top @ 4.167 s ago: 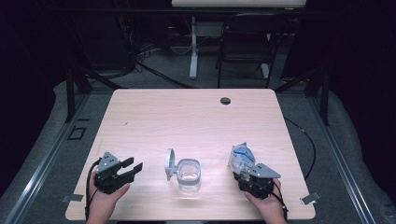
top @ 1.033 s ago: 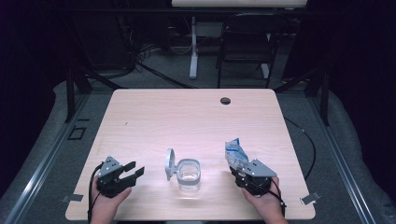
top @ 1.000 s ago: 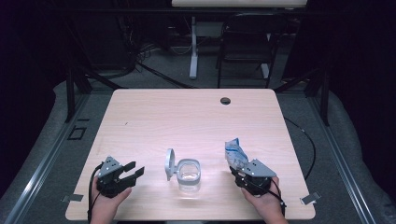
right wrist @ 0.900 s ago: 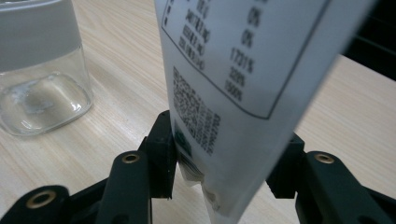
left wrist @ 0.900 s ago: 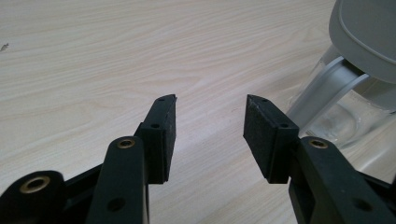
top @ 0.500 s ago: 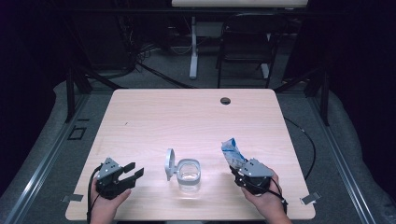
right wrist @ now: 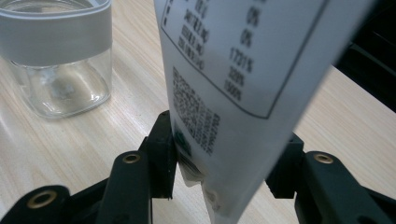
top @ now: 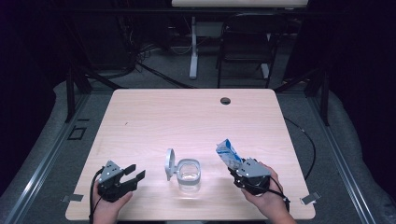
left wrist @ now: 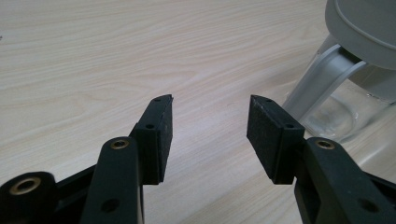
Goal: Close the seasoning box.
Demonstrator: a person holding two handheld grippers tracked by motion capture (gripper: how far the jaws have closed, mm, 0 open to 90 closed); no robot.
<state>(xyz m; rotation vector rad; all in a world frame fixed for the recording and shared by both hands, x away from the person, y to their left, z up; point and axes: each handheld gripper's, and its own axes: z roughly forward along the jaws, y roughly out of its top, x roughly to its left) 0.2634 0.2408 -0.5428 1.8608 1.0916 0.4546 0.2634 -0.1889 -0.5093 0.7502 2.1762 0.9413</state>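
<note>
Tilted further left toward the open jar (top: 189,173), the packet (top: 228,153) clamped in the right gripper (top: 243,171) leans its long axis jarward, while the left gripper (top: 132,173), jaws just widened and empty, waits left of the jar.

A light wooden table (top: 187,116) with a round cable hole (top: 225,101) is surrounded by grey carpet (top: 359,177). A white stand (top: 193,51) and a dark chair (top: 245,51) are seen beyond it; the room is kept dark.
</note>
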